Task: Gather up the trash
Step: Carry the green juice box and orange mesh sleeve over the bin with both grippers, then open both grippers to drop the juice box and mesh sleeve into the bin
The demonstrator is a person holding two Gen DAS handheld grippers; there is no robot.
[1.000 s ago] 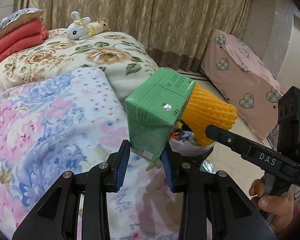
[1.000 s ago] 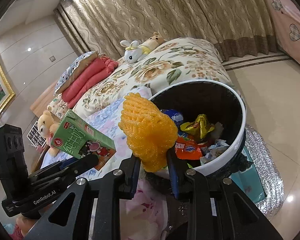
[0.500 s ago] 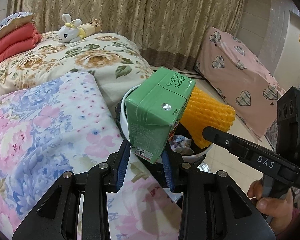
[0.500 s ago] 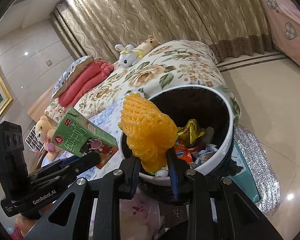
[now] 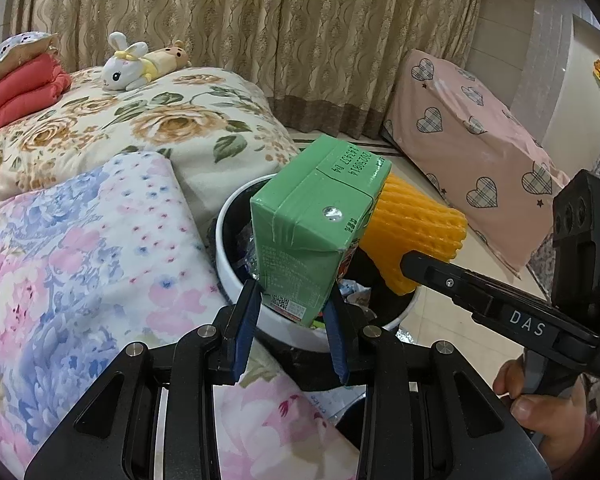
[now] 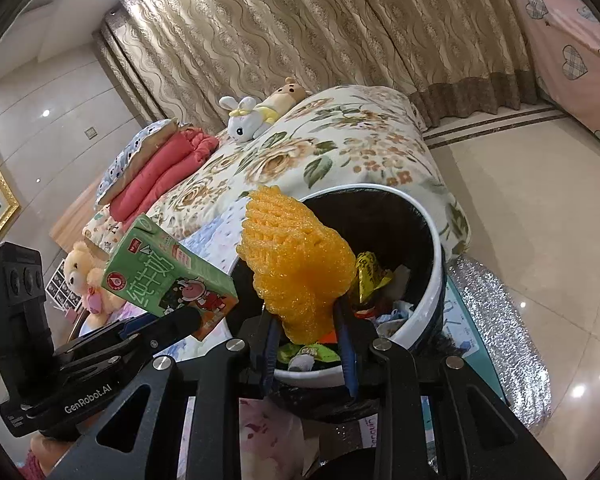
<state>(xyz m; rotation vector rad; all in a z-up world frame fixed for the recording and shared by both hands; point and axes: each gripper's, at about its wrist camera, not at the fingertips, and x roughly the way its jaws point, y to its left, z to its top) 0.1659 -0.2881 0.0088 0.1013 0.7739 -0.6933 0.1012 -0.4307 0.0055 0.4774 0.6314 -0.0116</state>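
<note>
My left gripper (image 5: 291, 312) is shut on a green milk carton (image 5: 312, 224) and holds it over the near rim of a white-rimmed trash bin (image 5: 226, 276). My right gripper (image 6: 306, 340) is shut on an orange foam fruit net (image 6: 296, 264) and holds it above the bin (image 6: 434, 280), which holds several wrappers. The carton also shows in the right wrist view (image 6: 168, 276), at the left of the net. The net shows in the left wrist view (image 5: 416, 232), behind the carton.
The bin stands on the floor against a bed with a floral quilt (image 5: 80, 248) and a rose-print cover (image 6: 340, 148). Plush toys (image 5: 140, 64) and red folded blankets (image 6: 160, 168) lie on the bed. A pink heart-print mattress (image 5: 472, 152) leans at the right. A silver mat (image 6: 496, 344) lies under the bin.
Both grippers have moved forward with their loads. The bin has come into view under the carton in the left view, and the net now hangs over the bin's opening.
</note>
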